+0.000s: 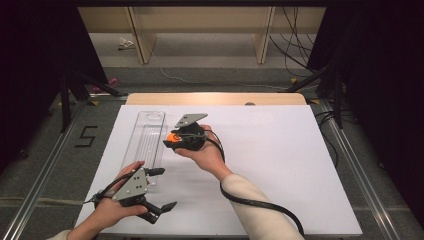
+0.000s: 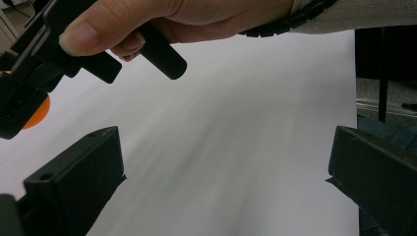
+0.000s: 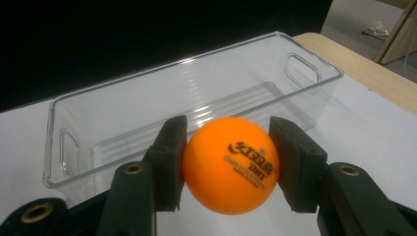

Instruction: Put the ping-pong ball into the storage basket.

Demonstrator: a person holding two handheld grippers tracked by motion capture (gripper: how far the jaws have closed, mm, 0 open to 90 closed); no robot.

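Note:
An orange ping-pong ball [image 3: 231, 164] with black print sits clamped between the jaws of my right gripper [image 3: 227, 164], just in front of a clear plastic bin [image 3: 147, 113]. From above, the right gripper [image 1: 172, 140] holds the ball [image 1: 172, 136] beside the right wall of the long bin [image 1: 146, 137], above the white sheet. My left gripper [image 1: 161, 189] is open near the table's front left, its jaws spread wide with nothing between them. The left gripper view looks over bare white sheet toward the other hand and the ball [image 2: 38, 113].
A white sheet [image 1: 280, 160] covers the wooden table [image 1: 215, 98]. The right gripper's black cable [image 1: 260, 202] trails over the sleeve toward the front edge. Metal rails run along both sides, and dark curtains stand left and right. Wooden shelving stands beyond the table.

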